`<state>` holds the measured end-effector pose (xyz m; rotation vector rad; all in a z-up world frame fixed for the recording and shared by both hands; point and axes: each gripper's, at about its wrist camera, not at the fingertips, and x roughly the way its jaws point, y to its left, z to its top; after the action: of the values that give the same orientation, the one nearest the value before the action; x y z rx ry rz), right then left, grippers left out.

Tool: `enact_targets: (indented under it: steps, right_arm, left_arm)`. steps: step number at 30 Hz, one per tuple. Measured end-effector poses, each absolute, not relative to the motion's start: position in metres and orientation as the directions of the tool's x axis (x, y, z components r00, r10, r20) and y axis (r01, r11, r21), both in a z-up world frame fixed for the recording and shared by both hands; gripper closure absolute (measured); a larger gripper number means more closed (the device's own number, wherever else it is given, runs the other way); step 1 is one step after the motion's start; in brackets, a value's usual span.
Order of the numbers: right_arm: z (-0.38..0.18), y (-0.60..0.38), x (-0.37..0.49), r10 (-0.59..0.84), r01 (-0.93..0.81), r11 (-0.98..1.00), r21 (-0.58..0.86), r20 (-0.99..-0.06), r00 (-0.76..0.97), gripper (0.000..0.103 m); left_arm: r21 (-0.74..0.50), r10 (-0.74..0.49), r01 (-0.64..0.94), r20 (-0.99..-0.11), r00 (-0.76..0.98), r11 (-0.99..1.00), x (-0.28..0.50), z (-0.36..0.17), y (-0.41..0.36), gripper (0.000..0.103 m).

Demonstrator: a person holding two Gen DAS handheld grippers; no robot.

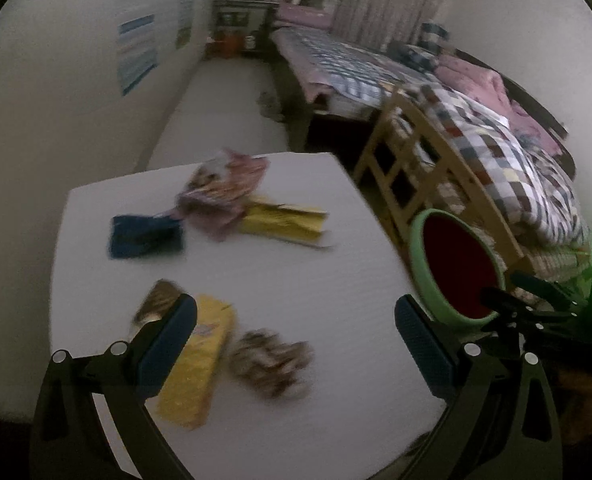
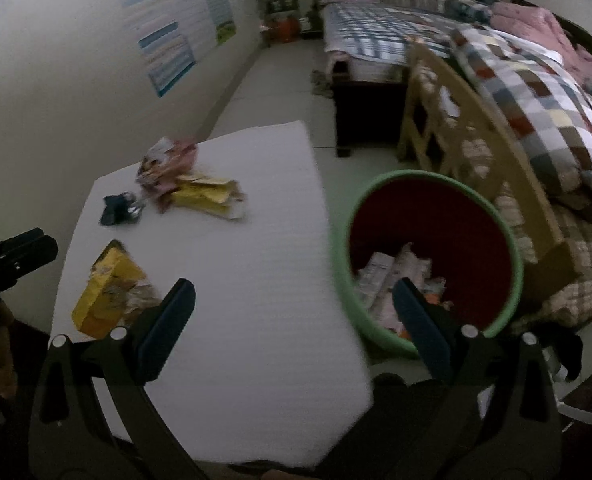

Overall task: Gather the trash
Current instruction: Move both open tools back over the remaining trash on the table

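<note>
Both grippers spread, empty: left gripper (image 1: pixel 296 344) over yellow wrapper (image 1: pixel 194 364); right gripper (image 2: pixel 294 320) near bin (image 2: pixel 516 248). Wrapper likely light, crinkly; pinch edge.

Table (image 2: pixel 256 280): wrapper cluster (image 2: pixel 192 184) at 11 o'clock, box (image 2: pixel 104 292) at 9. Bin (image 2: pixel 516 264) off table at 3, paper scraps (image 2: pixel 388 276) inside; chair (image 2: pixel 456 120) behind bin.
</note>
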<state>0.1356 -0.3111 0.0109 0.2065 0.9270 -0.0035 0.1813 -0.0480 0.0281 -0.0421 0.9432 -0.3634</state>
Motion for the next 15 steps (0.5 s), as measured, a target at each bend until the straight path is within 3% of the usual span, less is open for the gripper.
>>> enact_targets:
  steps: [15]
  right_arm:
    - [-0.004, -0.22, 0.161, 0.175, -0.061, 0.984, 0.17, -0.817, 0.55, 0.006]
  left_arm:
    - [-0.145, -0.23, 0.209, -0.85, 0.474, 0.967, 0.165, -0.01, 0.036, 0.008]
